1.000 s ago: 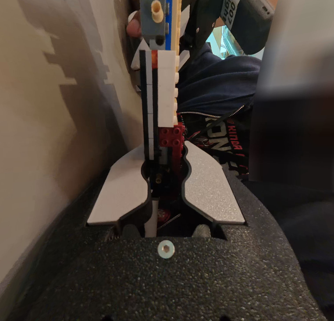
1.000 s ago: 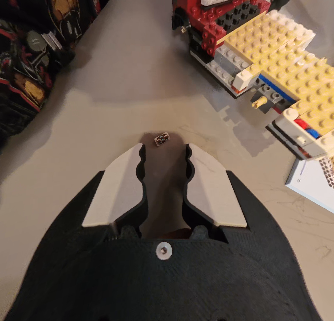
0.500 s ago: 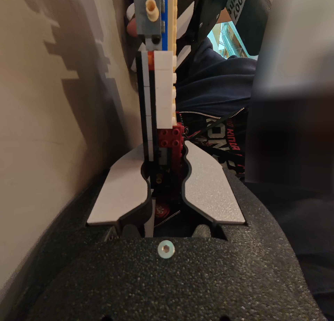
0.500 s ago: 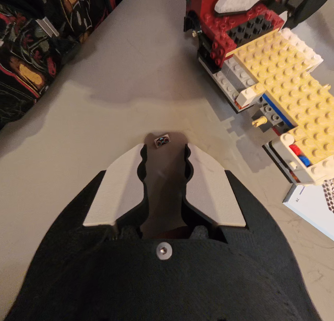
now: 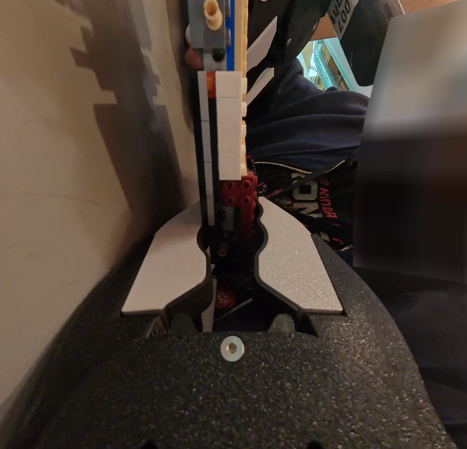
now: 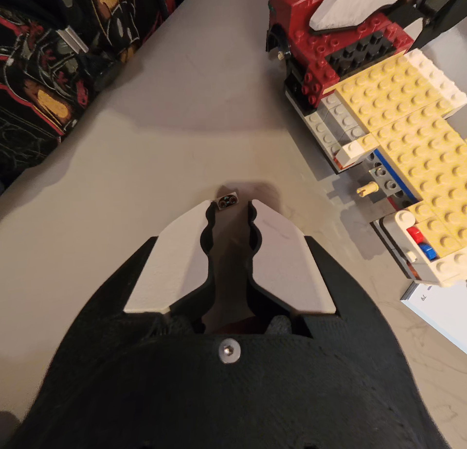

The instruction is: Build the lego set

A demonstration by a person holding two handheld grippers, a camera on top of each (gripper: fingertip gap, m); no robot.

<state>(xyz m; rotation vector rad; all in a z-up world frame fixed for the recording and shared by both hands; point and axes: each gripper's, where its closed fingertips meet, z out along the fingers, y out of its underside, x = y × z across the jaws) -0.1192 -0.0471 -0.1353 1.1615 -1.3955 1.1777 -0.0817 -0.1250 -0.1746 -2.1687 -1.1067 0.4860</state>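
My left gripper [image 5: 230,201] is shut on the dark red end of a brick model [image 5: 228,123] with a tan studded deck, white edge and grey parts. It holds the model against the pale table [image 5: 63,158]. The right wrist view shows that model [image 6: 404,123] at the right, with a white finger [image 6: 348,9] of the left gripper on its red part. My right gripper [image 6: 231,201] is open, low over the table. A small grey tile printed with two dials [image 6: 228,201] lies at its tips, close to the left fingertip [image 6: 202,209] and apart from the right one.
A tan pin [image 6: 367,190] sticks out of the model's grey side toward my right gripper. A white booklet [image 6: 442,318] lies at the right edge under the model. A person's dark printed clothing [image 6: 50,57] lines the table edge at upper left. Spacing between my two grippers at the tips: around 10 cm.
My right gripper has moved forward and down to the printed tile, and its jaws have narrowed around it. My left gripper keeps its hold on the model, which barely shifted.
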